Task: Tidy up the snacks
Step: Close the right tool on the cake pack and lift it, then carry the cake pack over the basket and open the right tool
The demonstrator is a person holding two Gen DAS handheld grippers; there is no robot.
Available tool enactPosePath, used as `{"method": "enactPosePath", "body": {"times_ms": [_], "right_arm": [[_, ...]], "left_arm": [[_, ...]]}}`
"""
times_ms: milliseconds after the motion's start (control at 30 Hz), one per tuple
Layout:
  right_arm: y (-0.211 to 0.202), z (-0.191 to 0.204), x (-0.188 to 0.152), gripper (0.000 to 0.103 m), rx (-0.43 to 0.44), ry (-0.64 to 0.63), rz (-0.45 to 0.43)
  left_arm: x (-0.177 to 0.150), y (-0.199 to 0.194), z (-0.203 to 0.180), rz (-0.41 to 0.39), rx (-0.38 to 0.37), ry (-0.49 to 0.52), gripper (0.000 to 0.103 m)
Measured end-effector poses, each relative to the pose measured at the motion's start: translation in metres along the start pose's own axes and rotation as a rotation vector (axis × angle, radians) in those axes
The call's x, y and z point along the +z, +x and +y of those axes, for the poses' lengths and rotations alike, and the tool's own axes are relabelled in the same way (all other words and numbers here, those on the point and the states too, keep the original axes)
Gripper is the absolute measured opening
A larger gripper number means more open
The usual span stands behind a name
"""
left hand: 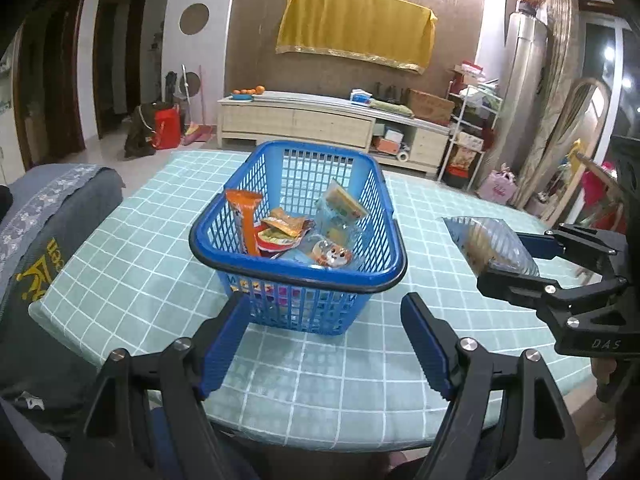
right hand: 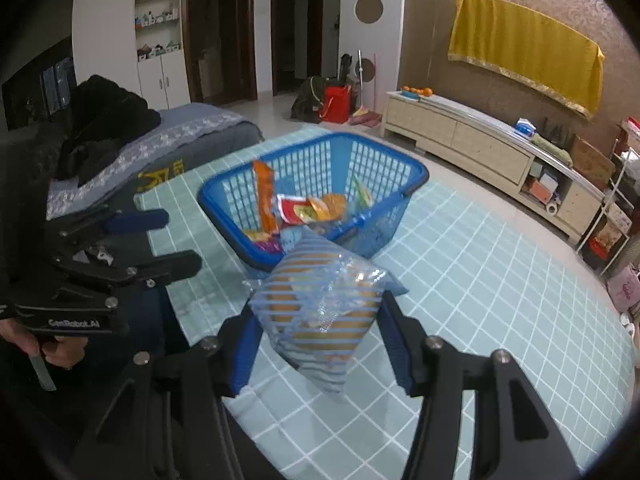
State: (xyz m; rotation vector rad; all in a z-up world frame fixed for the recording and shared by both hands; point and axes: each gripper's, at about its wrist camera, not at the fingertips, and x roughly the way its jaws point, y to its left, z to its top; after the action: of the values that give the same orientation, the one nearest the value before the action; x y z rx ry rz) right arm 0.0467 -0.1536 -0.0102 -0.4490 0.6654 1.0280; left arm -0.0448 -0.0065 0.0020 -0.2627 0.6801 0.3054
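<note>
Snack bag point(right hand: 320, 316) clamped in right hand-held gripper point(right hand: 320, 344), long axis toward basket point(right hand: 400, 168); left hand-held gripper point(left hand: 324, 344) apart, empty.

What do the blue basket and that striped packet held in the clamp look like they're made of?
The blue basket looks like moulded plastic: glossy, with a grid of open slots in its walls and a dark rim. The striped packet, held in the right hand-held gripper, seems thin clear plastic film, crinkled and shiny, with its pale brown contents showing through.

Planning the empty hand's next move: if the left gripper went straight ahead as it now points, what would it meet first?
Most likely the near wall of the blue basket, which sits directly ahead between the open fingers of the left gripper; depth is uncertain.
</note>
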Motion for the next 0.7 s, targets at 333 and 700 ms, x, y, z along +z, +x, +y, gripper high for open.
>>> {"method": "enactPosePath", "body": {"times_ms": [333,700], "right_arm": [[-0.006,0.024,0.033,0.060,-0.060,0.052,-0.022],[0.024,0.029,0.076,0.060,-0.099,0.124,0.015]], "left_arm": [[0.039,-0.021,0.027,-0.043,-0.030,0.023,0.076],[0.078,-0.001,0.059,0.014,-0.071,0.087,0.076]]}}
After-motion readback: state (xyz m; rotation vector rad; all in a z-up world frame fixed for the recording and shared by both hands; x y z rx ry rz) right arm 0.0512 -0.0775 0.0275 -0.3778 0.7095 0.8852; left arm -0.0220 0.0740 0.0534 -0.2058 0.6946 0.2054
